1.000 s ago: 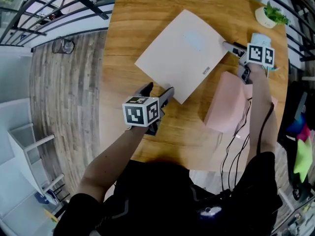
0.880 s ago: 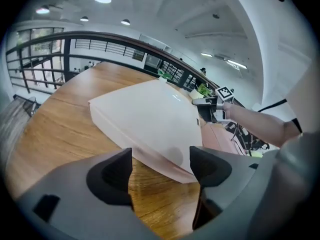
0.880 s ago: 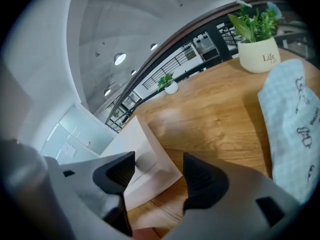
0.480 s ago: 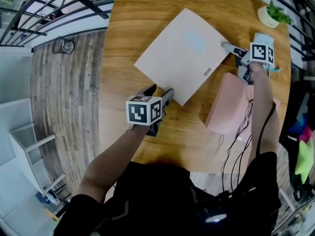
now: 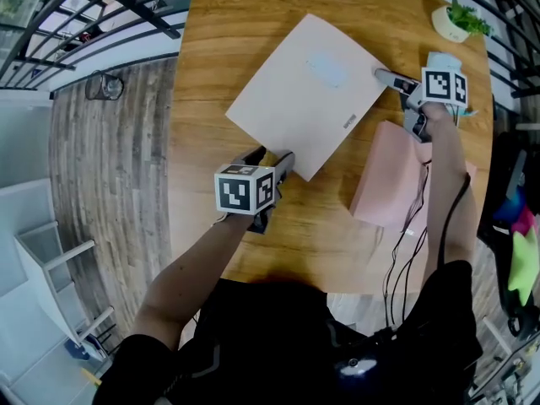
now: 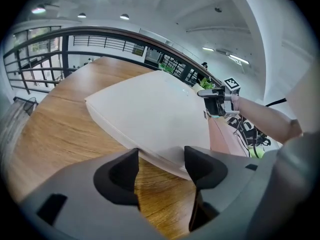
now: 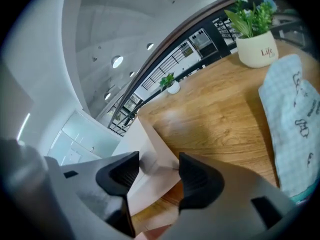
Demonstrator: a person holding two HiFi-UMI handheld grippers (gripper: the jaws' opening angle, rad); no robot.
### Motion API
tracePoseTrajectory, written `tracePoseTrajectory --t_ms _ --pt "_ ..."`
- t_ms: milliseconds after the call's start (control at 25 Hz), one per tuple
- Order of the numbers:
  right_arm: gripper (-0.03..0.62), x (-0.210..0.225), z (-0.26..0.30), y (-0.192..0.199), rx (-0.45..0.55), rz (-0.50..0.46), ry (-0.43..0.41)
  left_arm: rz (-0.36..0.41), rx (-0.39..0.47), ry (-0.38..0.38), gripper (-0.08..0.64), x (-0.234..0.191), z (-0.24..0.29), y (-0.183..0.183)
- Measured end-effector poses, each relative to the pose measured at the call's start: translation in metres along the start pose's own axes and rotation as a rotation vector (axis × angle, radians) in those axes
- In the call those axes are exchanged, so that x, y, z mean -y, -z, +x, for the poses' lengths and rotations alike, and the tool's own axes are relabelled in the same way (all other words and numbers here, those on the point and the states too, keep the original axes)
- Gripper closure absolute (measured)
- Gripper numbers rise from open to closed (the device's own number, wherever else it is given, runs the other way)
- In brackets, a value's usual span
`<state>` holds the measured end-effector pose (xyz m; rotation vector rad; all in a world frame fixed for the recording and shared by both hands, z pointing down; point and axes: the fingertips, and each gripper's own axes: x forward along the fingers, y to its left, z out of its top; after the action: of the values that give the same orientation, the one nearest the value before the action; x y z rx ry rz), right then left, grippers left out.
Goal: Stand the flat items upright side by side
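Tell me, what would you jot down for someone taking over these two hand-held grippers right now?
Left hand-held gripper: jaws have just been closing around the near corner of the white flat item; no firm grip visible yet.
Right hand-held gripper: the same, at the item's far right corner.
Pink flat item: lying flat on the table beside the white one, not held.
Done: nothing stands upright yet.
Left: stand both items upright, side by side.

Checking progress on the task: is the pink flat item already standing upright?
No, the pink item lies flat on the wooden table beside the white item.
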<state>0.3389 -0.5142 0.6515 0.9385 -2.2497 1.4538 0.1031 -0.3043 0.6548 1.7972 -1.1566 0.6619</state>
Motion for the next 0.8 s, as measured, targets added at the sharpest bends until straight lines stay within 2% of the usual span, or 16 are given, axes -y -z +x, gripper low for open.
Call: tracePoseTrajectory --t_ms 200,600,800 --pt "0.345 -0.037 -0.022 -0.007 0.081 -0.121 0.051 0.010 -0.028 0.012 0.256 -0.005 -0.006 0.004" --pt "0.356 -0.129 -0.078 -0.001 0.157 -0.368 0.169 0.056 -0.078 0.083 0.249 -0.011 -0.016 0.017" --pt "0.367 -0.175 -0.102 0.004 0.193 -0.470 0.194 0.086 -0.099 0.094 0.245 -0.012 -0.017 0.016"
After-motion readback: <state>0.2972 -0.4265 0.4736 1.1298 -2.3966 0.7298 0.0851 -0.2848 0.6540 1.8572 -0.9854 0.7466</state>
